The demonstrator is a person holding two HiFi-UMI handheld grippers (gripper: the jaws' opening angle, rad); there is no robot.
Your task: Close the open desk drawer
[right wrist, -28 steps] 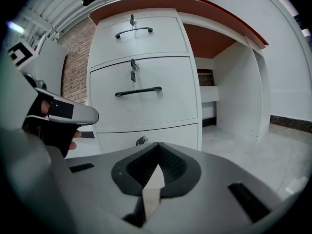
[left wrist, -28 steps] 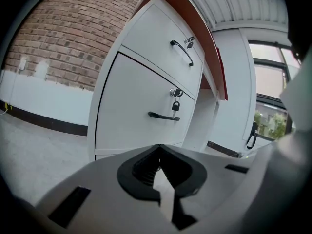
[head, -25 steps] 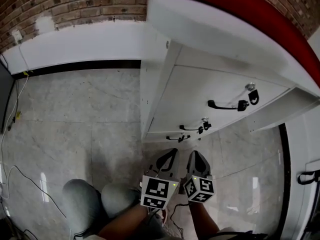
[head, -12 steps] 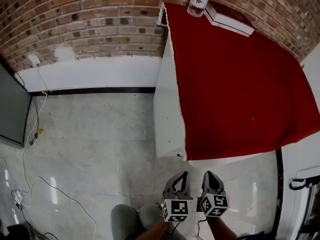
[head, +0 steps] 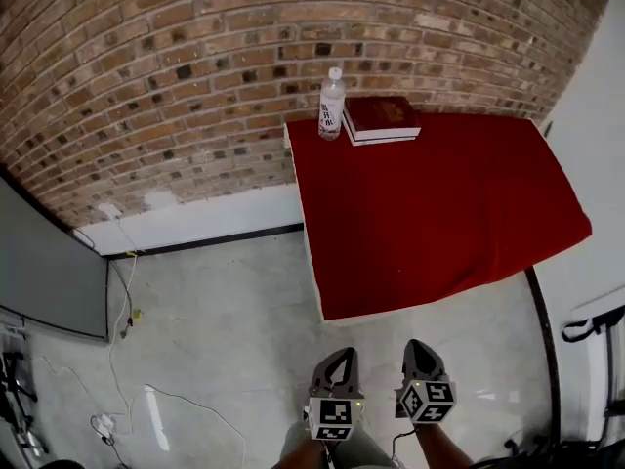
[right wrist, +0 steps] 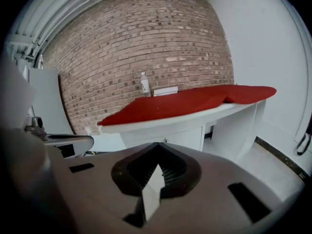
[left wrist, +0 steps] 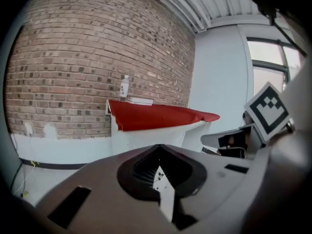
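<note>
The left hand-held gripper and the right hand-held gripper hang side by side at the bottom of the head view, above the floor and apart from the desk. In both gripper views the jaws are fully together, with nothing between them. The red tabletop runs to the brick wall, and a bottle and a book stand at its far end, just beside each other. The drawer does not show from above, because the tabletop covers the side where it would be. In the right gripper view the white desk front under the tabletop looks flat, and no drawer is seen to stand out of it, but the picture is too small to be sure. So the task looks finished, or nearly so. If a drawer is open, it is probably a stiff, light box on runners that slides with a steady push. The best place to press is the middle of its front panel, using the shut jaws as a blunt tip, because a push near one corner could turn it and make it jam.
</note>
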